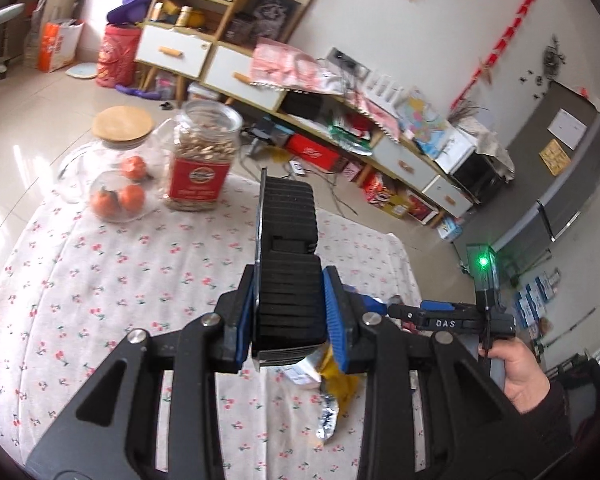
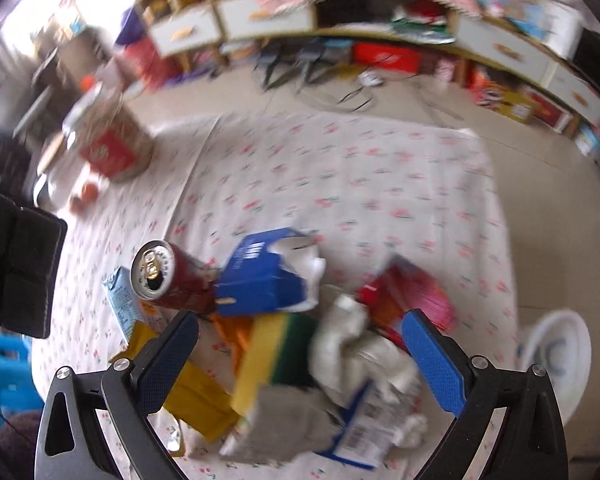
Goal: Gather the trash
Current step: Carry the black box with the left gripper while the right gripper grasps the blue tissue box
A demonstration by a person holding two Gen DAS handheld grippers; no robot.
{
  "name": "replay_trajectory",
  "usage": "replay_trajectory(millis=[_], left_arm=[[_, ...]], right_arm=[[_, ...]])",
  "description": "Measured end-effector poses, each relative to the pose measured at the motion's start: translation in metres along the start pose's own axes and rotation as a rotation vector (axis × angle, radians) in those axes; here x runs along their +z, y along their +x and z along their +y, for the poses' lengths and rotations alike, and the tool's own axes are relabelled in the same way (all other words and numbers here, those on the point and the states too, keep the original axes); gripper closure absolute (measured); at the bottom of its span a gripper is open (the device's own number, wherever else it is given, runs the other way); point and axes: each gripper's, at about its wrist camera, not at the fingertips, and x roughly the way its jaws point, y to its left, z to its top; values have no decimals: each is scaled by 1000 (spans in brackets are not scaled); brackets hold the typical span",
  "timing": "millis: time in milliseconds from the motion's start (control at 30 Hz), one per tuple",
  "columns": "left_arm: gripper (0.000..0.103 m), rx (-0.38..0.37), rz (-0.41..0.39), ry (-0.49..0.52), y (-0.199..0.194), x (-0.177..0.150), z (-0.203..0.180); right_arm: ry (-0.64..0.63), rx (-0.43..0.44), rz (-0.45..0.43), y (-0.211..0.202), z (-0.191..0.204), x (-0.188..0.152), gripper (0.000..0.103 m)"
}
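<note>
Left gripper [image 1: 290, 320] nearest the lens, blue pads clamped on a black ribbed foam block [image 1: 288, 264] held above the cherry-print tablecloth [image 1: 100, 280]. Right gripper [image 2: 300, 354] gapes wide over the trash heap with nothing between its fingers; the view is blurred. Between and just beyond them lie, large to small: blue carton [image 2: 266, 276], crumpled white paper [image 2: 356, 344], red can [image 2: 168, 276] on its side.
</note>
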Motion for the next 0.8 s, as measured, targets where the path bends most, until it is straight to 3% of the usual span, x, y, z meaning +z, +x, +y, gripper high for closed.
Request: replay_trajectory(millis=[133,267,500,567,733,800], left_arm=[[69,15,13,-5,1,-2,6],[69,30,28,0,3,-5,9],[69,55,47,-1,7,-9,12],[69,58,57,-2,9,-11,11],[69,55,70,3,12,-12,7],[69,45,63,7,11,-11,3]], right_arm=[[-30,45,42,20,9,12,4],[-85,29,78,34,17,17,13],[-128,56,97,51,18,19,17],[-134,52,102,54,17,18,34],[-145,60,59,49,16,13,48],[-147,58,32,40,15,10,48]])
